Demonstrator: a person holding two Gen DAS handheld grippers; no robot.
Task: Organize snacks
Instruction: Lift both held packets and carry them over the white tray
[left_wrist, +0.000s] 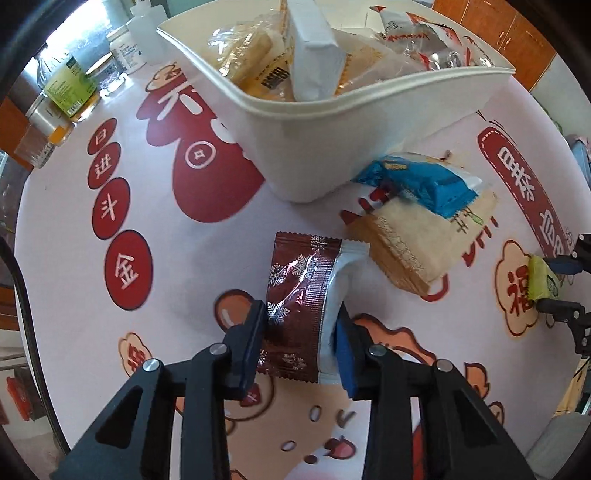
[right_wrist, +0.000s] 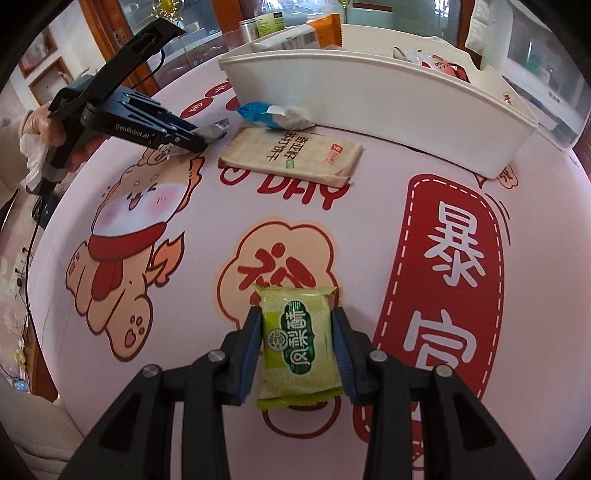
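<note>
I can't read jar labels (left_wrist: 68, 86) left of white bin (left_wrist: 325, 147): too small. Bin's top packets (left_wrist: 314, 48) cut off by frame edge. Blue packet (left_wrist: 417, 181) partly behind bin.

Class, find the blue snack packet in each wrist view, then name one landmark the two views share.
Left wrist view: the blue snack packet lies right of centre, overlapping the beige cracker pack.
Right wrist view: blue snack packet upper centre, against the bin.
Shared landmark: white storage bin.

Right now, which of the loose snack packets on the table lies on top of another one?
The blue packet, resting partly on the flat beige cracker packet beside the white bin. The brown and green ones are each held in a gripper.
</note>
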